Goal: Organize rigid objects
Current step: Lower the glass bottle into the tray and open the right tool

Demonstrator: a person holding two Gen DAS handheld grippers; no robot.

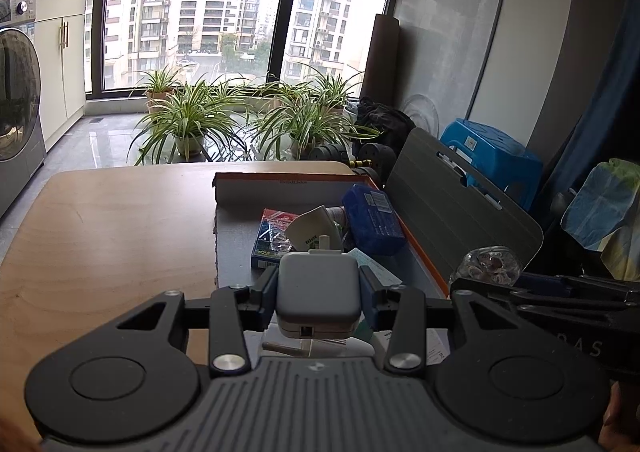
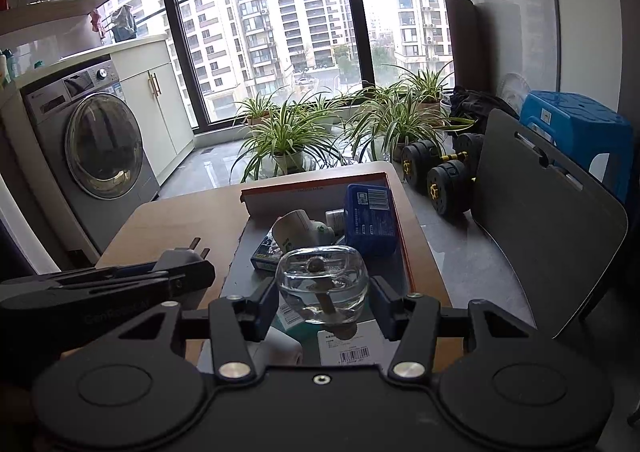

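Left hand-held gripper (image 1: 318, 294): jaws closed on a grey charger (image 1: 317, 290), pads pressing both its sides; lower centre of the left wrist view. Plug pins point away from the camera.
Left hand-held gripper, other view: seen at lower left of the right wrist view (image 2: 182, 266), with the charger (image 2: 178, 255) and its two pins sticking out toward the upper right.
Right hand-held gripper (image 2: 322, 298): jaws closed on a clear glass bottle (image 2: 322, 284), squat, with some clear liquid inside; lower centre of the right wrist view.
Right hand-held gripper, other view: enters from the right edge of the left wrist view, bottle (image 1: 490, 264) at its tip.
Box (image 1: 424, 252): shallow, orange rim, white far wall, open; sits on the right half of the worktop (image 1: 112, 228), just beyond both grippers.
Box contents: blue pack (image 1: 372, 220) at the far right, tilted; blue-red card pack (image 1: 272, 236) at the left; white tube (image 1: 314, 230) between them; papers with barcodes in the near part.
Held items vs box: both are held over the near part of the box, not resting on it.
Background: washer (image 2: 100, 144) at left, potted plants (image 1: 188, 120) by the window, dumbbells (image 2: 440, 172), blue stool (image 2: 576, 132), grey board (image 2: 544, 220) at right.
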